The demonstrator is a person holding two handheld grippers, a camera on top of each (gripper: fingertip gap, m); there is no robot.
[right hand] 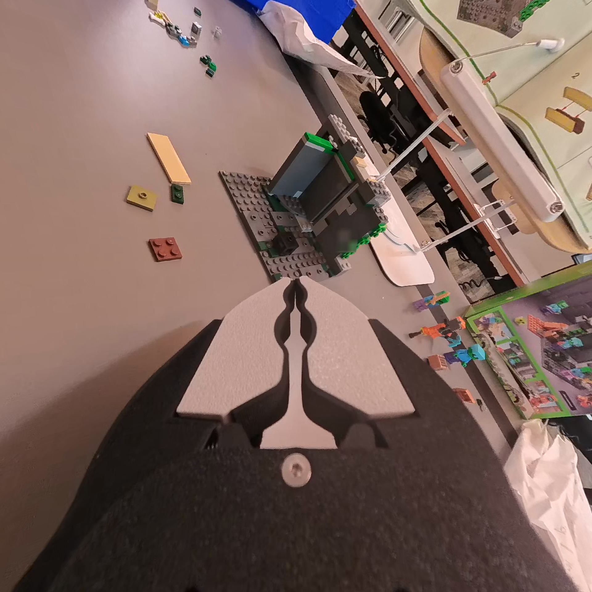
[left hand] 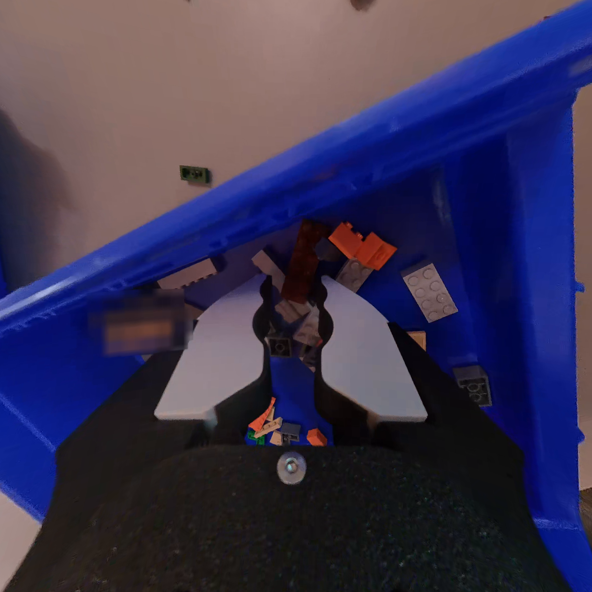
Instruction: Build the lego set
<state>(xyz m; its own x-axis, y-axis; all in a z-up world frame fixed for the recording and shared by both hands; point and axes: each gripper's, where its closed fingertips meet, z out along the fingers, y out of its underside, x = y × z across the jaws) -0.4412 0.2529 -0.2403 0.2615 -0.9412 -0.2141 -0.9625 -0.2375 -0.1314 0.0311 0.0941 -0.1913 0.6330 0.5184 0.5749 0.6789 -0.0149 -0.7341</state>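
The left claw point(left hand: 293, 285), spread inside the blue plastic bin point(left hand: 416, 166), was aimed along the dark-red plate point(left hand: 304, 259) lying straight ahead, while the right claw point(right hand: 296, 281) was pressed together, empty.

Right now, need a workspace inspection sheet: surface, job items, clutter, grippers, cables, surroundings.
Surface: grey table, loose pieces scattered.
Job's things: part-built model on its grey baseplate; tan plate, brown plate; blue bin holding bricks, including an orange brick.
Clutter: crumpled white paper; set box; minifigures.
Grippers: left gripper open inside the bin; right gripper nearly closed, empty.
Cables: nothing seen.
Surroundings: instruction booklet on clear stand.
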